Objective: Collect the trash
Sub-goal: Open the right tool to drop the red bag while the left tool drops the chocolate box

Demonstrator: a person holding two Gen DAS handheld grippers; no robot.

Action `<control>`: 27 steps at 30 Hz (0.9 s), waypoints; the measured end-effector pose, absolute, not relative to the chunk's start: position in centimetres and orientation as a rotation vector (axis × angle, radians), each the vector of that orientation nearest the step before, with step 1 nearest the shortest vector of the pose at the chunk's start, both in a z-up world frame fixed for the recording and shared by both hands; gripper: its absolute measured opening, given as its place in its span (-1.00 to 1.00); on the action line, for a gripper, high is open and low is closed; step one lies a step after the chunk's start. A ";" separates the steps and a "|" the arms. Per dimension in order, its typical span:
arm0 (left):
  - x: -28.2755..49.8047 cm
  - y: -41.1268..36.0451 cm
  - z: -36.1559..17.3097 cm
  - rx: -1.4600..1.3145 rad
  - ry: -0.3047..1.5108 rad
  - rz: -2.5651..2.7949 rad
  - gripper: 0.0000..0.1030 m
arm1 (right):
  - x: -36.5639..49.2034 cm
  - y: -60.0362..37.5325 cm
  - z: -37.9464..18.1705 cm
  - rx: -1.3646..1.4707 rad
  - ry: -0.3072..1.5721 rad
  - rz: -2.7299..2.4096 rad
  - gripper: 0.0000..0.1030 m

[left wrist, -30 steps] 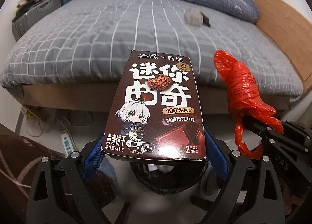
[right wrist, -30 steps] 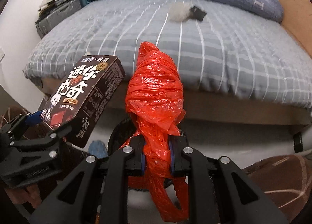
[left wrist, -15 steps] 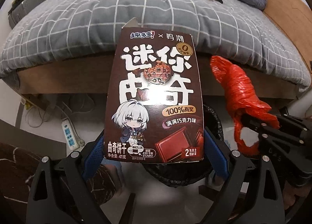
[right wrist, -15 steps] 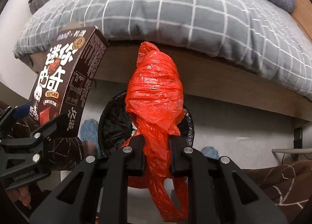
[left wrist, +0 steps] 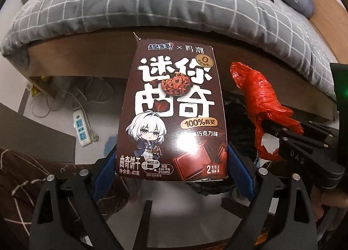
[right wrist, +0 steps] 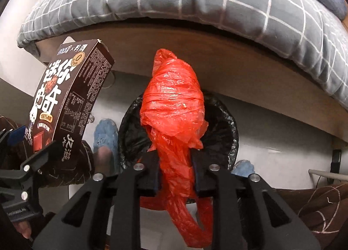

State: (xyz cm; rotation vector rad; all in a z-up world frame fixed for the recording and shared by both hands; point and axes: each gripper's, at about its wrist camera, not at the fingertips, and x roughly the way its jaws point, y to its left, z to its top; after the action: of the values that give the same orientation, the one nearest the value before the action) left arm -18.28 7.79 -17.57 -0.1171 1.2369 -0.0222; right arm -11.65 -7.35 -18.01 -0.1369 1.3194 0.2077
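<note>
Both grippers have dropped toward one black-lined bin (right wrist: 219, 124) beyond their fingertips. Left gripper (left wrist: 171, 167) clamps one brown cardboard cookie box (left wrist: 174, 110); right gripper (right wrist: 175, 174), jaws just opening, still brackets one crumpled red plastic bag (right wrist: 174, 106).

We see a dark brown rectangular cardboard cookie box (left wrist: 171, 113), printed with large white characters, a cookie and a white-haired cartoon figure. It stands nearly upright, its lower edge clamped between the blue pads of the left tool (left wrist: 171, 169). Beside it we find a twisted, crinkled red plastic bag (right wrist: 174, 106), bundled into an elongated knot with loose handle loops trailing below; it sits between the pads of the right tool (right wrist: 175, 170), whose jaws have just been opening. Both items hang above a round bin lined with a black plastic bag (right wrist: 226, 124), standing on the pale floor at the bed's wooden edge.
</note>
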 end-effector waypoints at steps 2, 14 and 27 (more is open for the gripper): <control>-18.3 7.7 -17.6 -0.110 1.236 -0.021 0.73 | -11.6 -7.6 -17.7 -0.128 1.303 0.199 -0.25; -17.3 3.4 -18.5 -0.020 1.264 -0.106 0.73 | -12.3 -13.1 -15.2 -0.090 1.215 0.097 0.56; -16.2 -2.4 -18.7 0.051 1.257 -0.175 0.78 | -13.5 -19.1 -13.7 -0.016 1.159 -0.027 0.77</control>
State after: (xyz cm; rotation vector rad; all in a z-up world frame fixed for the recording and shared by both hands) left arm -16.16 -2.42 -18.74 0.0508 1.2566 -0.1754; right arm -13.52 -19.06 -13.70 -0.0164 1.1587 -0.0268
